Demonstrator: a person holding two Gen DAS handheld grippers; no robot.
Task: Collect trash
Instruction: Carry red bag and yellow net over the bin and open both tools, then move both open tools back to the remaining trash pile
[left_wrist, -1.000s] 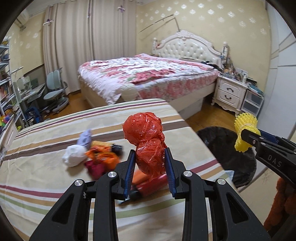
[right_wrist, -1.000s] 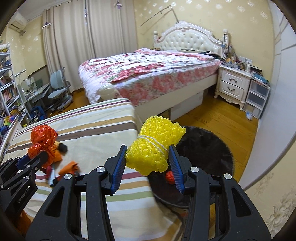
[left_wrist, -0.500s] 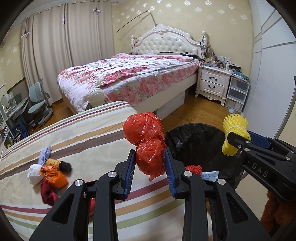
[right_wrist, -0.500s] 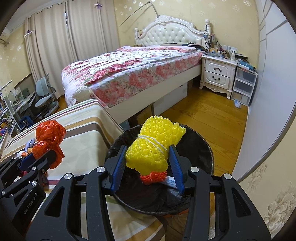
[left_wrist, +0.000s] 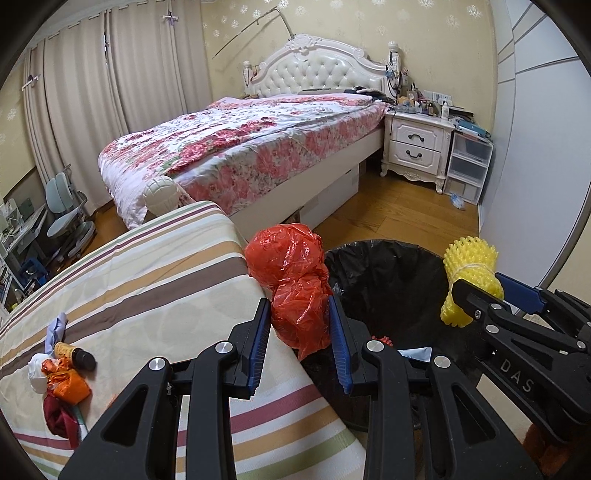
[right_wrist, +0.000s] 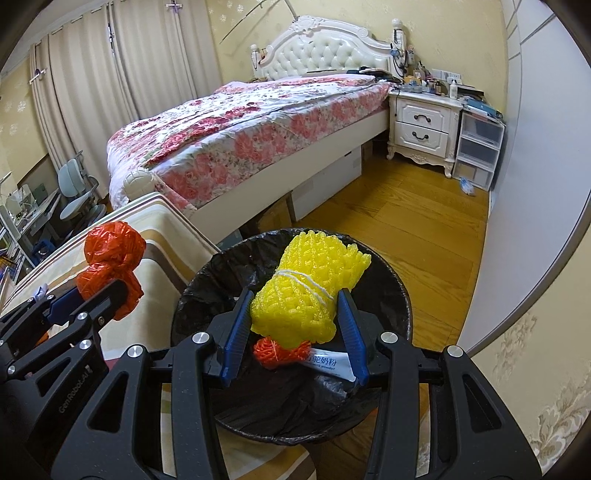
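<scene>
Bedroom walls in pale yellow fill the upper frame in both views, with a floral-covered bed (left_wrist: 255, 147) across the middle and a white nightstand (left_wrist: 417, 147) at upper right. We hold our left gripper (left_wrist: 299, 334) at lower centre of the left wrist view, its blue pads clamped on a crumpled red plastic bag (left_wrist: 291, 284) that sits over the edge where the striped tablecloth (left_wrist: 147, 280) meets the black-lined trash bin (left_wrist: 384, 284). At the lower left of that view a small pile of leftover trash (left_wrist: 61, 376) lies on the cloth: white, orange and dark red scraps and a small brown bottle.

Our right gripper (right_wrist: 293, 326) sits lower centre in the right wrist view, its jaws pressed on a yellow foam net bundle (right_wrist: 303, 291) tied with white string, directly above the bin's opening. Inside the bin, just below the bundle, we see an orange net scrap (right_wrist: 277, 350) and a white sachet (right_wrist: 325, 363).
</scene>
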